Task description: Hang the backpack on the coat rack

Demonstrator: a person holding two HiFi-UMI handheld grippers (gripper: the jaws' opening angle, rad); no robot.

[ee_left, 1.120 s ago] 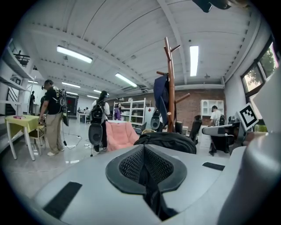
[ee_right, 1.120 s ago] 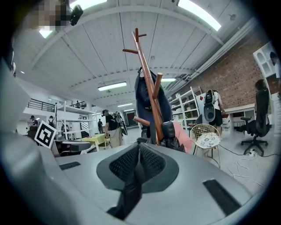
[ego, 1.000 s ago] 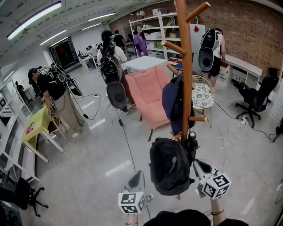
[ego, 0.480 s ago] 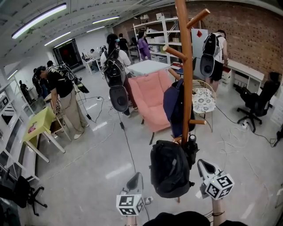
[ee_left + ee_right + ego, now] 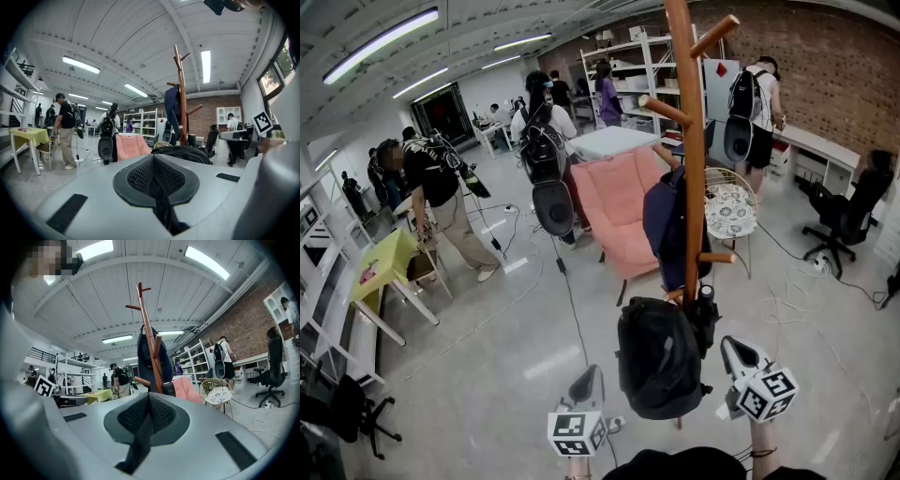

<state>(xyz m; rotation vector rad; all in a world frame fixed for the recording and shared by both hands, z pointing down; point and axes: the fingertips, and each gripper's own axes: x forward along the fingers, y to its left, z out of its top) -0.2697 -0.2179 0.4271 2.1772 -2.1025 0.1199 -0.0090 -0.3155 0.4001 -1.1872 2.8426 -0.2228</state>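
Observation:
A black backpack (image 5: 659, 356) hangs from a low peg of the tall wooden coat rack (image 5: 688, 150), straight ahead in the head view. A dark blue bag (image 5: 667, 217) hangs higher on the same pole. My left gripper (image 5: 587, 382) sits shut and empty to the lower left of the backpack, apart from it. My right gripper (image 5: 734, 353) sits shut and empty to the backpack's lower right. In the left gripper view the backpack (image 5: 183, 153) shows just over the closed jaws, with the rack (image 5: 180, 96) behind. In the right gripper view the rack (image 5: 149, 340) stands ahead.
A pink armchair (image 5: 614, 202) stands behind the rack, with a round wire chair (image 5: 729, 203) to its right. Several people with backpacks stand around the room. A yellow-green table (image 5: 380, 265) is at the left, a black office chair (image 5: 846, 211) at the right. Cables lie on the floor.
Both grippers stay low beside the hanging backpack, barely shifted. The person at the left has stepped slightly right.

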